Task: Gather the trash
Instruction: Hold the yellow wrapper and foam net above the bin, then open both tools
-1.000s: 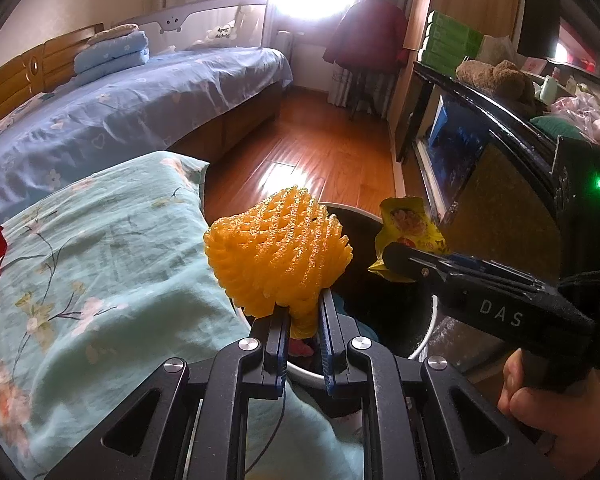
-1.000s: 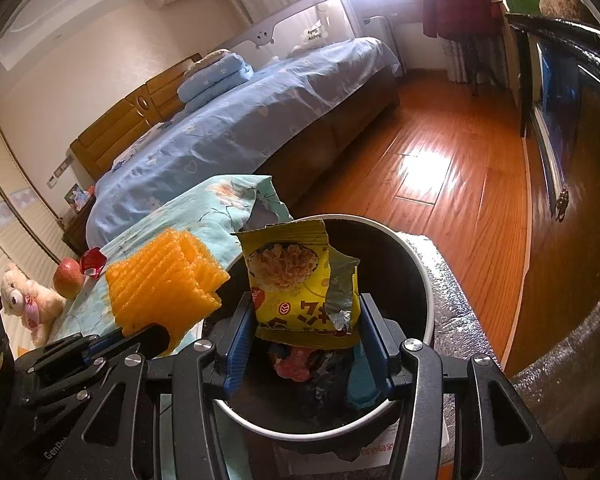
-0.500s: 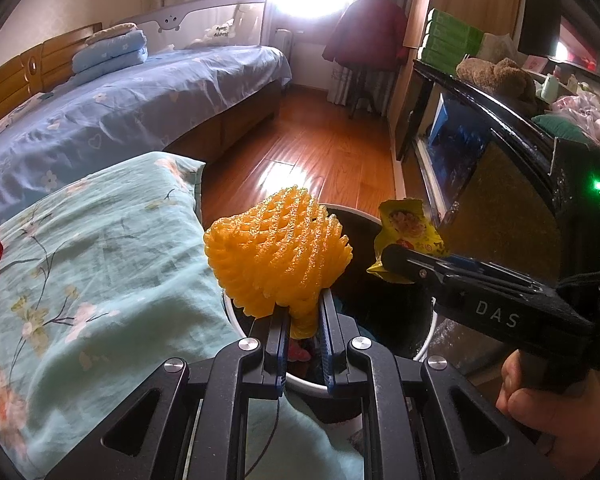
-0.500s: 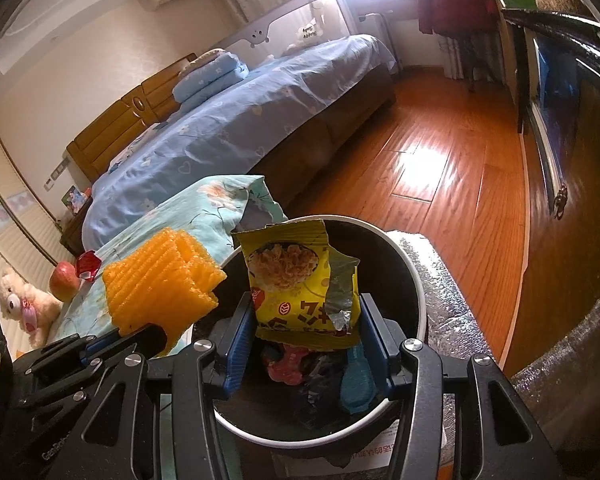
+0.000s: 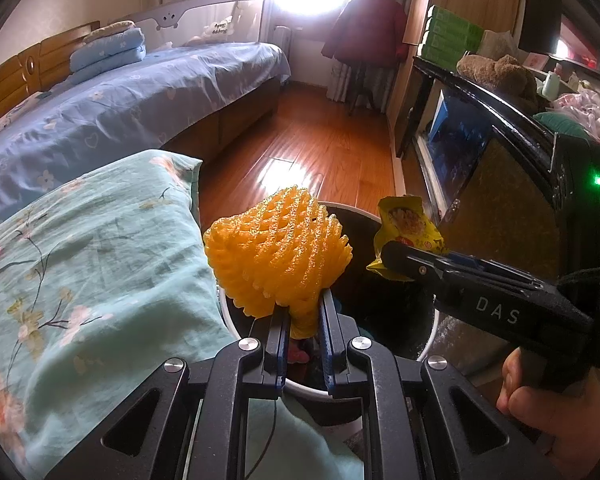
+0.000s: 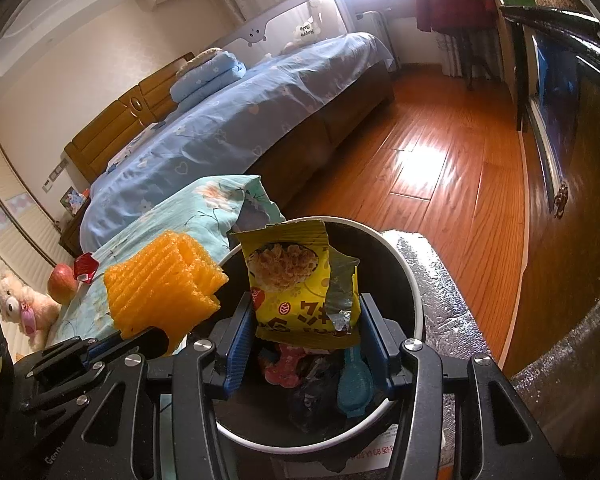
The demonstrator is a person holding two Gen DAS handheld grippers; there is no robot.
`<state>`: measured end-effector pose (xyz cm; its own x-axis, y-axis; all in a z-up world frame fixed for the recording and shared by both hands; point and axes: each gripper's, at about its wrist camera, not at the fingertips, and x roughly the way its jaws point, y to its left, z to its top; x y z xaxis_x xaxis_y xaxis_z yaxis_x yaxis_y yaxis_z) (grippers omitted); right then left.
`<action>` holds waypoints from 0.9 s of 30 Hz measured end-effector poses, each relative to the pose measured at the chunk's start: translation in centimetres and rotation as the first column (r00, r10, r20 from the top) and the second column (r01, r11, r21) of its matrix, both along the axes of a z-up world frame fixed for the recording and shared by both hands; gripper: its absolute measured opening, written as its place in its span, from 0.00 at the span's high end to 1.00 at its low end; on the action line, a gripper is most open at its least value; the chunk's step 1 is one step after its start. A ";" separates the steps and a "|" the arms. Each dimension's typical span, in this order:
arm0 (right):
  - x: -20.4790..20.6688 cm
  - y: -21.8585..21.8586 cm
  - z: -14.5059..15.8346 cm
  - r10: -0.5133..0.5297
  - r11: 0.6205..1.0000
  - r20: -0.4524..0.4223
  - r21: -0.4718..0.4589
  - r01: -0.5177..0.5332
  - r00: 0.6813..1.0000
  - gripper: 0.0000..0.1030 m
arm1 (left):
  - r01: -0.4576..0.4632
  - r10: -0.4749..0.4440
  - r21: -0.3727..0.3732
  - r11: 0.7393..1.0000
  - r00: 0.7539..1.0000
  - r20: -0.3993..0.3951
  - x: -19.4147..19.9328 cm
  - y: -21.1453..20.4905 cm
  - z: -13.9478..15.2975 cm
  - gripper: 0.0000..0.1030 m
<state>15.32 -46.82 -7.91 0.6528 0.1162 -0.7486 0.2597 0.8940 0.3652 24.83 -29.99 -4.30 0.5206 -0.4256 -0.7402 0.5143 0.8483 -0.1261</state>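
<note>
Yellow wrapper [image 6: 300,280], orange netting [image 5: 276,252] over bin [image 6: 414,300]

Bin [image 6: 414,300] sits on the floor [image 6: 440,160] just ahead of me, pressed against the near bed's quilt [image 5: 80,260] on its left. My left gripper [image 5: 304,312] holds the foam net [image 5: 276,248] over the bin's left rim. My right gripper [image 6: 306,332] holds the snack bag [image 6: 296,280] above the bin's mouth, right of the net. Scraps lie in the bin bottom, under the bag. Second bed [image 6: 240,120] stands farther back on the left; floor runs between it and the cabinet [image 5: 480,128] on the right. Apple [image 6: 62,283] and teddy [image 6: 18,304] lie far left, past the quilt.
</note>
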 end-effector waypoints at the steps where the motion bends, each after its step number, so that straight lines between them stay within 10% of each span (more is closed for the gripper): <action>1: 0.0 0.0 0.0 0.000 1.000 0.000 0.000 0.000 1.000 0.51 | 0.001 -0.001 0.001 1.000 1.000 -0.001 0.0 0.0 0.0 0.88; 27: 0.1 -0.3 -0.4 -0.001 1.000 -0.009 0.001 0.001 1.000 0.51 | 0.004 -0.004 0.006 1.000 1.000 -0.014 0.8 -0.4 -0.2 0.88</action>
<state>15.41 -47.08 -8.29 0.6463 0.1159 -0.7542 0.2640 0.8934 0.3635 25.67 -30.36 -4.54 0.5088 -0.4232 -0.7496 0.5157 0.8471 -0.1282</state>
